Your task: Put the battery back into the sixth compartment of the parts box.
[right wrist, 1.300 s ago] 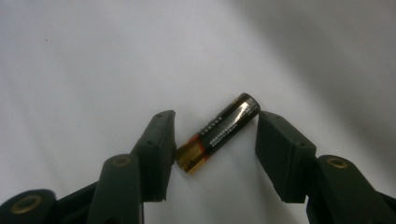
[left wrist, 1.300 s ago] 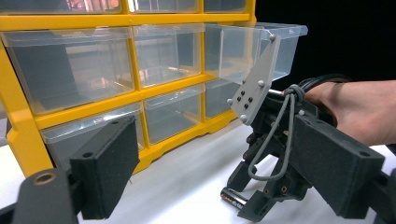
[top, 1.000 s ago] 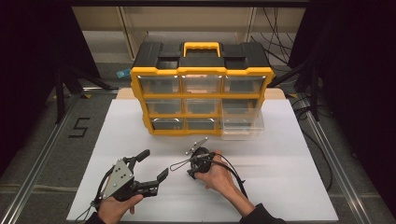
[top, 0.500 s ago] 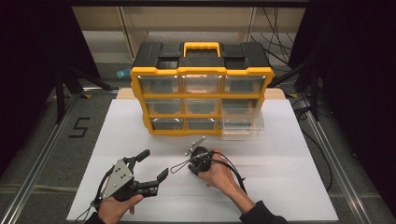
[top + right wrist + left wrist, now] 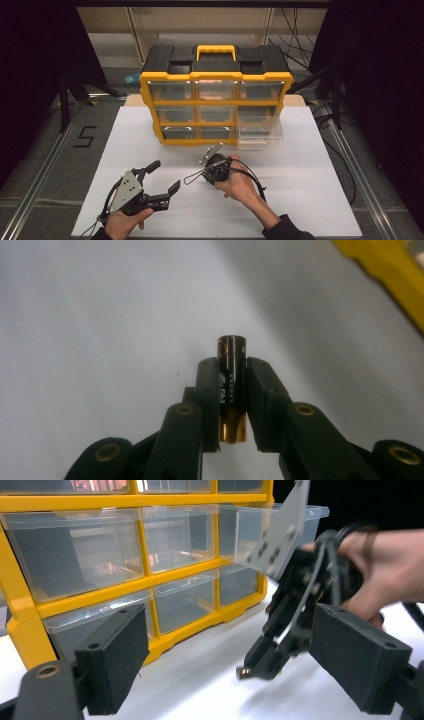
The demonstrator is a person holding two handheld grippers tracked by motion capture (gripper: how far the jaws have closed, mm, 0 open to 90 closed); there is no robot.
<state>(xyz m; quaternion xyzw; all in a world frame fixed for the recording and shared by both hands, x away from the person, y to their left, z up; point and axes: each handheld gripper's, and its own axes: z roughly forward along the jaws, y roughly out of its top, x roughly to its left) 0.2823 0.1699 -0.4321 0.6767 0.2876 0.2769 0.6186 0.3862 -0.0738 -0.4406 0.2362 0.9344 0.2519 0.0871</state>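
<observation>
One battery (image 5: 231,385) sits clamped in the right tool (image 5: 232,400); left tool (image 5: 162,179) gapes; next, carry it to the open drawer (image 5: 260,134) upper right

The high view looks forward and down from your side of the counter (image 5: 300,210), with the yellow organizer (image 5: 216,102) at mid-distance, facing you. The left gripper view sits low and close in front of the organizer (image 5: 125,595), looking along the counter at its clear drawers; the right gripper (image 5: 260,665) also crosses this view. The right gripper view points steeply down at the counter (image 5: 100,315), very near, with the organizer's yellow base (image 5: 385,275) at its upper right corner.
</observation>
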